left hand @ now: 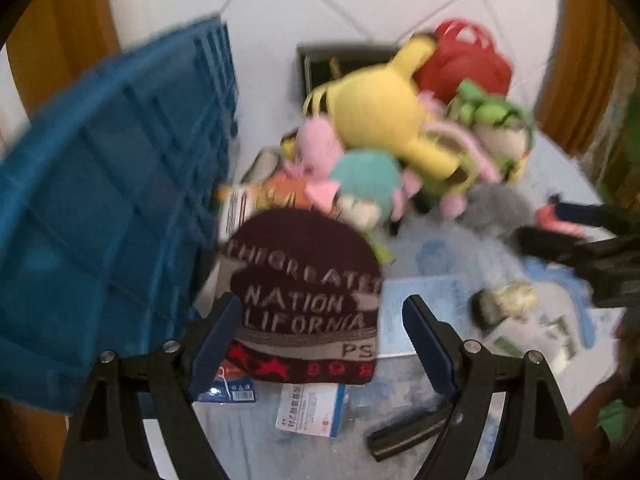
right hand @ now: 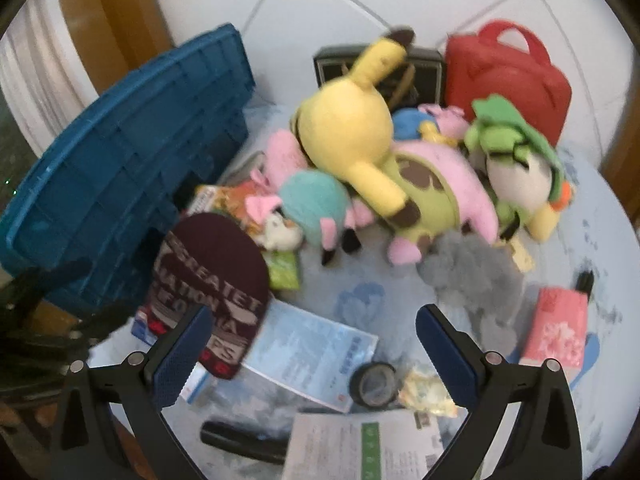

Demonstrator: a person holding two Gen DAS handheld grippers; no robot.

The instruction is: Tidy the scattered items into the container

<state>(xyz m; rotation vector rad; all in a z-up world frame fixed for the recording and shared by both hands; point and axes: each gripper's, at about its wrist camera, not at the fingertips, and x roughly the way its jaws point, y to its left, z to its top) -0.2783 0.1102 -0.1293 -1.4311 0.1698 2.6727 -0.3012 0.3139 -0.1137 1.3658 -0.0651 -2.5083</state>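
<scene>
At the left edge of the bench stands the blue crate (right hand: 120, 168), tilted, with its ribbed wall toward me; I cannot see what is inside it. Just beside it lies the maroon knit hat (left hand: 304, 300), between the spread fingers of my left hand-held gripper (left hand: 320, 344), which is released and grips nothing. My right hand-held gripper (right hand: 316, 352) is likewise spread wide, over a pale blue leaflet (right hand: 312, 352) and a roll of dark tape (right hand: 374, 384), holding nothing. Further back, mid-bench, the plush toys are heaped together: a yellow plush (right hand: 352, 128) on top, a pink plush (right hand: 448, 184) under it. At the back edge sits a dark box (right hand: 424, 68), its contents unclear. Right of it stands the red bag (right hand: 508, 80), and near the right edge a pink packet (right hand: 560, 324).
</scene>
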